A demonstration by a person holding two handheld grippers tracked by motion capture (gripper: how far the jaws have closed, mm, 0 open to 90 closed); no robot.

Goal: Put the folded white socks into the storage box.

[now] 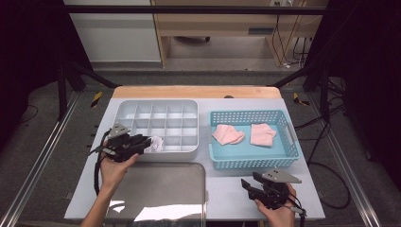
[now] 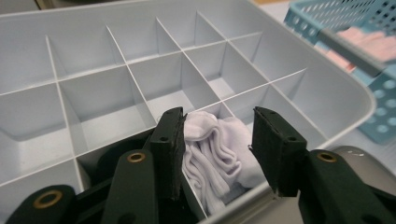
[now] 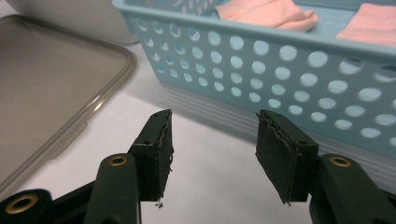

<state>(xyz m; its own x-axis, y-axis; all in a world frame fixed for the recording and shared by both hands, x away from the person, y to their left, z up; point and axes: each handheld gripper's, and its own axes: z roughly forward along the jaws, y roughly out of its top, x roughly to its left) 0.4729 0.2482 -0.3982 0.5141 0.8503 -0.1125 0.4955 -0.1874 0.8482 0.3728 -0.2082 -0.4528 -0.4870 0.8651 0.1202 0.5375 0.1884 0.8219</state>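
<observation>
A crumpled white sock (image 2: 219, 154) lies in a front-row compartment of the grey divided organiser box (image 2: 355, 93), at the box's near left (image 1: 156, 143). My left gripper (image 2: 219, 114) is open with its jaws on either side of the sock; the left jaw touches the fabric. From above, the left gripper (image 1: 142, 142) reaches over the near-left edge of the box (image 1: 156, 103). My right gripper (image 1: 250, 179) is open and empty over the white table, just before the blue basket (image 1: 250, 163). Its jaws (image 3: 212, 116) point at the basket wall (image 3: 280, 70).
Two pink folded cloths (image 1: 228, 134) (image 1: 262, 134) lie in the blue basket. A translucent grey lid (image 1: 161, 189) lies flat on the table in front of the organiser, left of the right gripper (image 3: 46, 84). The other compartments hold nothing.
</observation>
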